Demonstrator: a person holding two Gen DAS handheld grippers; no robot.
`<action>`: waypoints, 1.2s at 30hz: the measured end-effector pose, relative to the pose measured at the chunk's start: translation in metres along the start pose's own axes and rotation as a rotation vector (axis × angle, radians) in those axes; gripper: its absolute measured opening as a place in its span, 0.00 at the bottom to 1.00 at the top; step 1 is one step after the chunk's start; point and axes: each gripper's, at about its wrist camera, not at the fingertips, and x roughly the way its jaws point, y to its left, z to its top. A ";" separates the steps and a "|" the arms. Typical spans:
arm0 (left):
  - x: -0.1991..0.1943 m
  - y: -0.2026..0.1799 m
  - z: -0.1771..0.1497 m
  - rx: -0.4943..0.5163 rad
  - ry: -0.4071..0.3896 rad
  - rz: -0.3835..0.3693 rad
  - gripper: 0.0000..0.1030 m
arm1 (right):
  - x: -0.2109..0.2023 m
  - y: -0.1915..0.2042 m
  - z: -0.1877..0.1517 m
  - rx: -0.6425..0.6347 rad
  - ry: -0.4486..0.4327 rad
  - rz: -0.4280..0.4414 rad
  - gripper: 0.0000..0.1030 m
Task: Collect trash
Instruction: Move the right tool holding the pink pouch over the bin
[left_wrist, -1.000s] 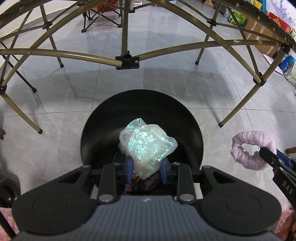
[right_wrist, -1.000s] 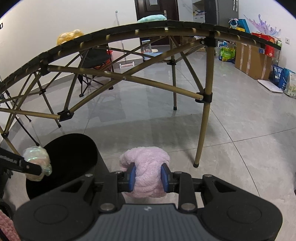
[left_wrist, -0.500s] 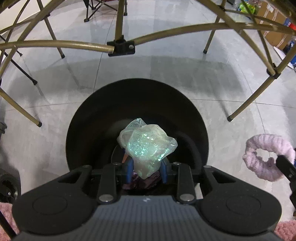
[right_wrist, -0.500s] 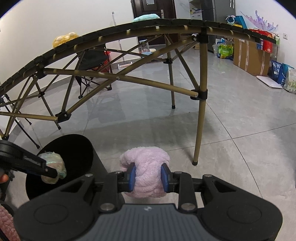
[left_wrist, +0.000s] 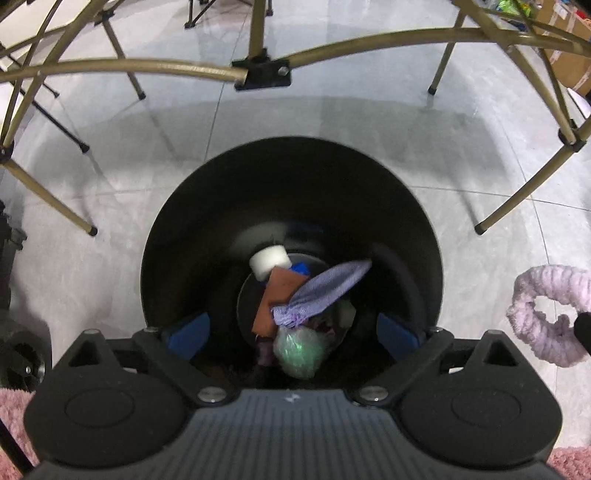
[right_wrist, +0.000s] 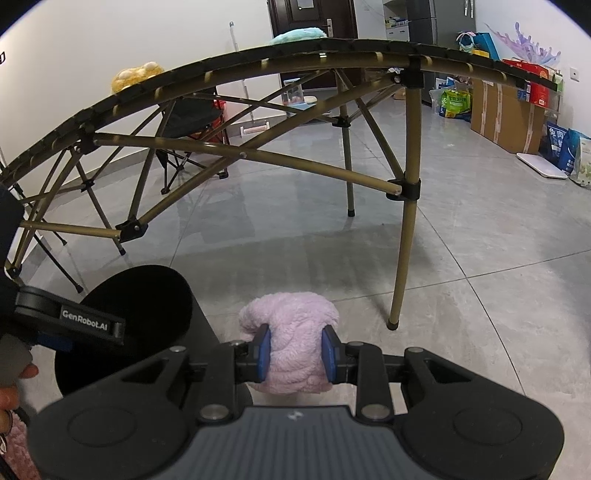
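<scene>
Over the black bin (left_wrist: 229, 206), the left gripper (left_wrist: 291, 330) pointed almost straight down. Its jaws were opening wide, and nothing was between the blue pads (left_wrist: 188, 332). Down inside the bin lay the shiny green wrapper (left_wrist: 299, 350), free of the pads and resting on the other trash. Just above it lay a purple cloth (left_wrist: 325, 291), a brown piece (left_wrist: 277, 295) and a white foam lump (left_wrist: 269, 260).

Off to the right of the bin, the right gripper (right_wrist: 297, 352) was squeezed onto a fluffy pink band (right_wrist: 295, 332). Both of its blue pads pressed into the sides of the band, which hung in the air above the grey floor (right_wrist: 461, 240). From the left camera the band looked like a loop with a hole in it.

Behind the bin stood a folding table (right_wrist: 258, 62) with gold legs. Boxes (right_wrist: 506, 114) and bags (right_wrist: 456, 101) sat by the far wall. A person's hand (right_wrist: 11, 384) showed at the left edge of the right camera.
</scene>
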 end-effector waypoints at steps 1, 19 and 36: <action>0.001 0.001 0.000 -0.004 0.003 0.001 0.97 | 0.000 0.000 0.000 -0.001 0.001 0.000 0.27; -0.012 0.011 -0.003 -0.001 -0.035 -0.008 0.97 | -0.003 0.013 0.003 -0.030 0.000 0.014 0.27; -0.030 0.045 -0.008 -0.052 -0.080 0.002 0.97 | -0.016 0.050 0.018 -0.084 -0.045 0.075 0.27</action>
